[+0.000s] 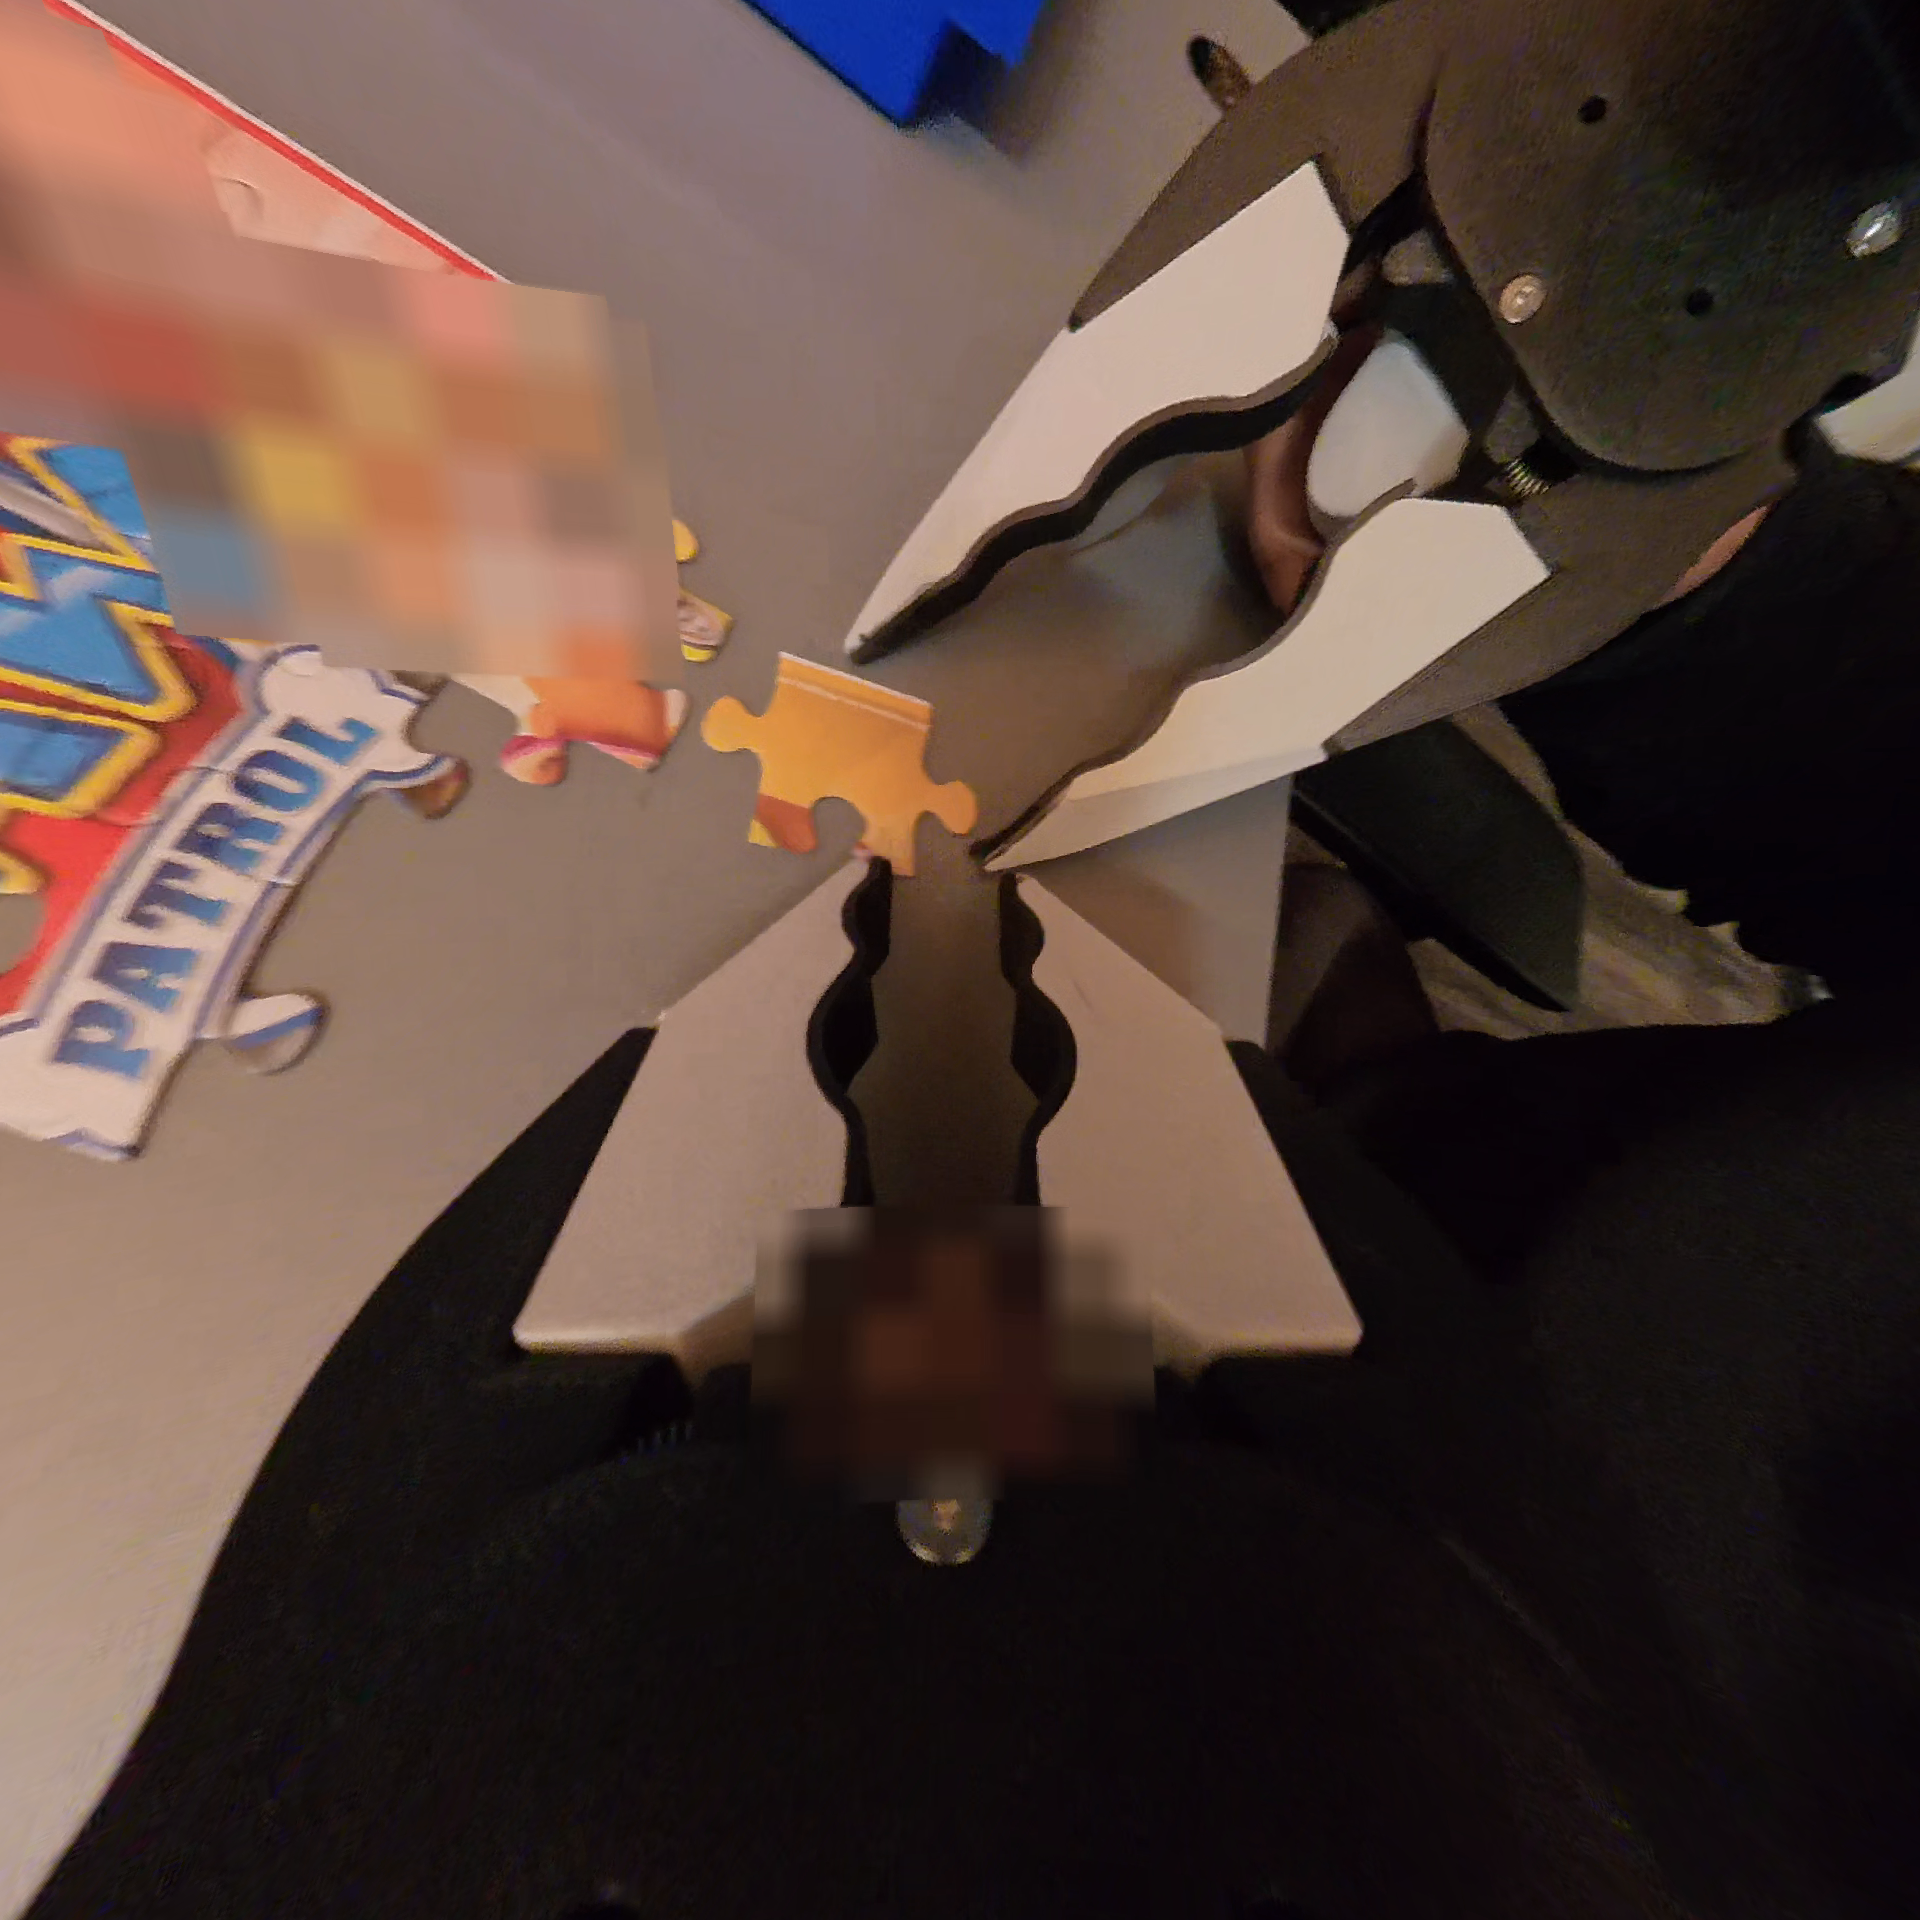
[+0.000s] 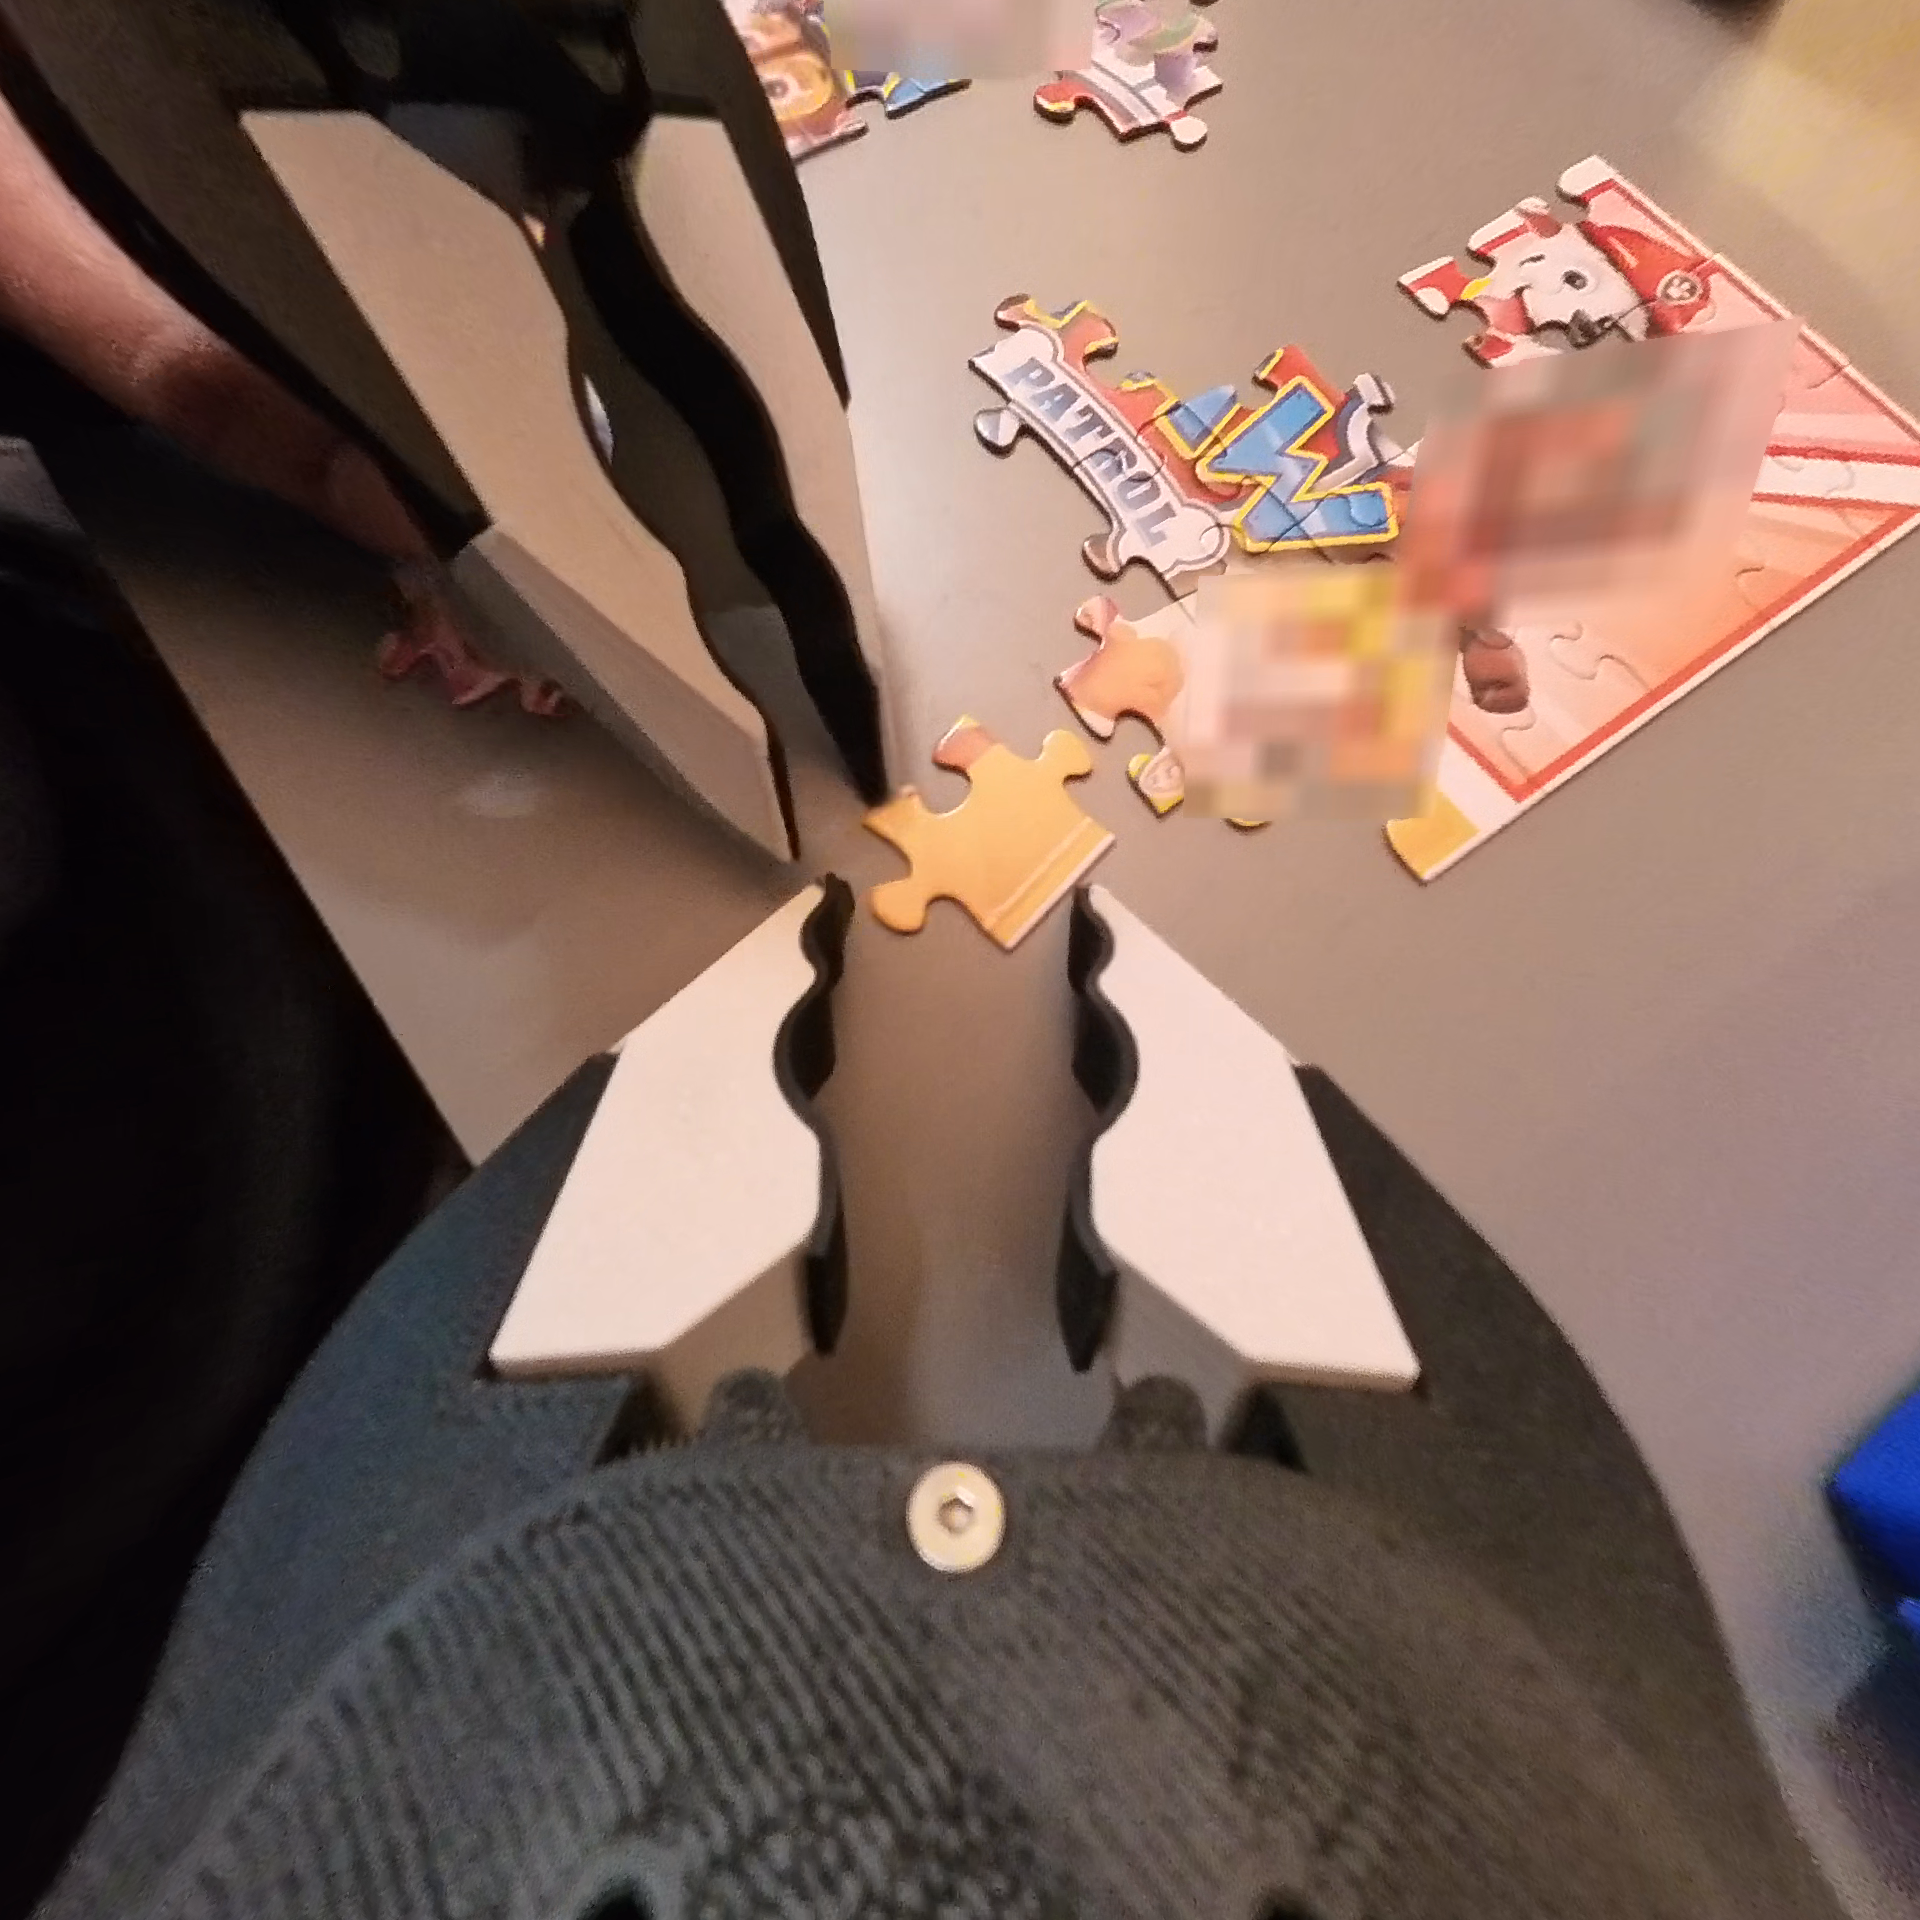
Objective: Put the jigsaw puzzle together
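Observation:
A loose yellow puzzle piece [image 1: 842, 769] lies flat on the grey table [image 1: 520, 1039], just ahead of both grippers. My left gripper [image 1: 948, 878] is slightly open with nothing between its fingers; one fingertip [image 1: 883, 883] touches the piece's near corner. In the right wrist view the left gripper [image 2: 831, 816] comes in from the upper left, its tip at the piece's [image 2: 987, 831] tab. My right gripper [image 2: 958, 899] is open wide, and the piece's near edge lies between its fingertips without being pressed. The right gripper also shows in the left wrist view [image 1: 920, 753].
A partly joined puzzle [image 2: 1195, 457] with a logo and red border lies beyond the piece, also in the left wrist view [image 1: 208, 831]. Loose pieces [image 2: 1132, 73] lie farther off. A blue object [image 2: 1881, 1507] stands at the right. The table edge [image 1: 1278, 935] runs close by. My left and right fingertips are right by each other.

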{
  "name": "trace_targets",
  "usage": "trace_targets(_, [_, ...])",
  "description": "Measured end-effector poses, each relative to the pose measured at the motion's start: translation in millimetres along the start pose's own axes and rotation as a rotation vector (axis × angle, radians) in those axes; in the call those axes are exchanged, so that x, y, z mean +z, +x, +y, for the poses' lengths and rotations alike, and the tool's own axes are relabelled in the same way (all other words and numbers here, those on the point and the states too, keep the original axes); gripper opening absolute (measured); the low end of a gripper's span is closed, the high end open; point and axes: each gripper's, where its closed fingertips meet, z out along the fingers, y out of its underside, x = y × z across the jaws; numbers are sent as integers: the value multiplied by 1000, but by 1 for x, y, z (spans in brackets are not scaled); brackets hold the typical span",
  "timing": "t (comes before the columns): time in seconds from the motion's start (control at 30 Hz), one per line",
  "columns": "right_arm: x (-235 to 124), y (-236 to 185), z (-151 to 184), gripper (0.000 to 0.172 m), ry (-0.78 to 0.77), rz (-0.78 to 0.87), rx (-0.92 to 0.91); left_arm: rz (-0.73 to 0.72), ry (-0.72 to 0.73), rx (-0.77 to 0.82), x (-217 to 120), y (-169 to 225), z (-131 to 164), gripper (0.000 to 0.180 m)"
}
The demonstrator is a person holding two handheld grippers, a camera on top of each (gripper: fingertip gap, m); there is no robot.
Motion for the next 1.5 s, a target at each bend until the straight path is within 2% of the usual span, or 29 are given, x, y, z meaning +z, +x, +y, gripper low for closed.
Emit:
trace_targets(0.23, [-9, -22, 8, 39, -13, -11, -13, 62, -9, -9, 1, 20, 9, 20])
trace_targets(0.37, [-8, -14, -1, 41, 7, 38, -46, 24, 73, -17, -10, 17, 4, 23])
trace_targets(0.47, [-1, -4, -17, 44, 73, 32, -28, -39, 161, -25, -32, 5, -5, 23])
trace_targets(0.6, [15, 2, -14, 50, 22, 4, -29, -144, 241, -44, -70, -16, -9, 25])
trace_targets(0.83, [6, -14, -5, 34, 15, -35, -27, -318, 369, -134, -132, -54, 12, 24])
trace_targets(1.0, [-9, -29, 8, 34, -19, -41, -34, -414, 393, -176, -158, -72, 32, 24])
trace_targets(1.17, [-15, -32, 11, 40, -21, -29, -49, -475, 455, -191, -188, -84, 35, 25])
trace_targets(1.27, [-23, -26, -10, 46, 83, -6, -45, -513, 470, -185, -199, -89, 37, 25])
trace_targets(1.5, [-38, 22, -71, 42, 356, 137, -57, -567, 475, -116, -195, -100, 40, 30])
